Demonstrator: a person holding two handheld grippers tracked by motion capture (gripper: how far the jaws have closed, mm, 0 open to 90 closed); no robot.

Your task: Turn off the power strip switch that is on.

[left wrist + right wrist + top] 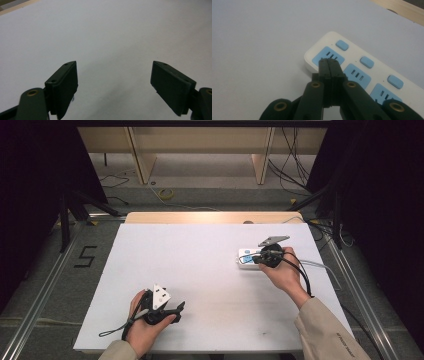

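Right gripper view: right gripper with jaws pressed together, empty, tips at end socket of power strip at right of centre; left gripper spread wide over bare table; switch apparently unpressed, goal unstated.
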